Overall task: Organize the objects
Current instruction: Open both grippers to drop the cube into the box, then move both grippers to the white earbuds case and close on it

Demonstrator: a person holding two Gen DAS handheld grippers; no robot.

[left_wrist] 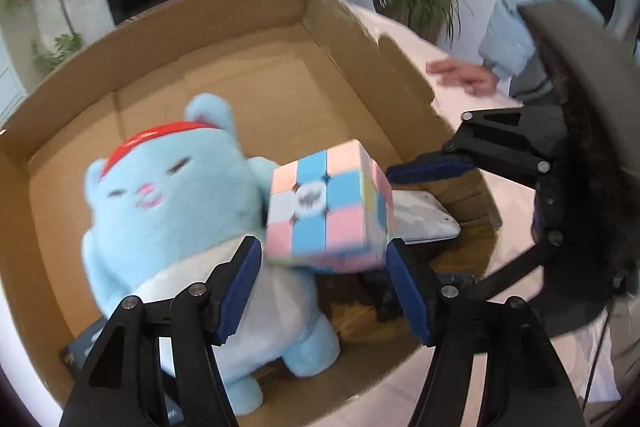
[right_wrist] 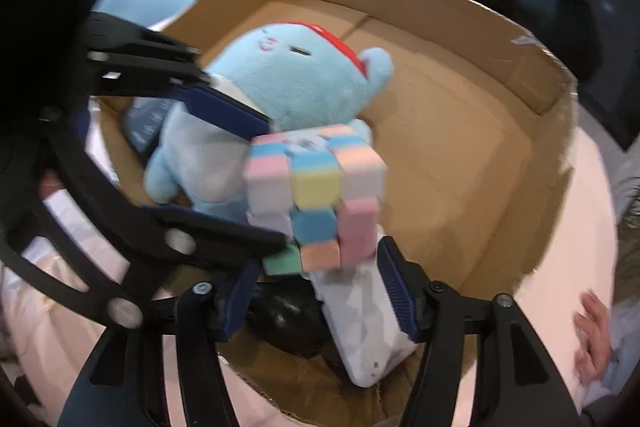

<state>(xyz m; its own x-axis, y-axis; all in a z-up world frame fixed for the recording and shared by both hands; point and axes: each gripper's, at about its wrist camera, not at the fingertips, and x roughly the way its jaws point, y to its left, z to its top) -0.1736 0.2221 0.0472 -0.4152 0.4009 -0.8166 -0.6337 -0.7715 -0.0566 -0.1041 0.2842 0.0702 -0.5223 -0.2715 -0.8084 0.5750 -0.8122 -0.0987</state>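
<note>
A pastel puzzle cube [left_wrist: 326, 203] sits over the open cardboard box [left_wrist: 224, 39], tilted, its logo face turned up toward the left wrist camera and one corner pointing away; being a cube, it has no long axis. The left gripper [left_wrist: 324, 259] has its blue pads at the cube's lower edges, but blur hides whether they press, so I cannot tell if it grips. The right gripper [right_wrist: 316, 267] stands just below the cube [right_wrist: 316, 195], pads apart and not visibly on it: released.

A blue plush toy [left_wrist: 176, 211] lies on the box floor, head toward the far wall, feet toward the near rim. The right view alone shows a white case [right_wrist: 360, 327] lengthwise under the cube and a dark rounded object [right_wrist: 288, 323]. The left view alone shows a person's hand [left_wrist: 464, 75] on the white table [left_wrist: 400, 31] to the right.
</note>
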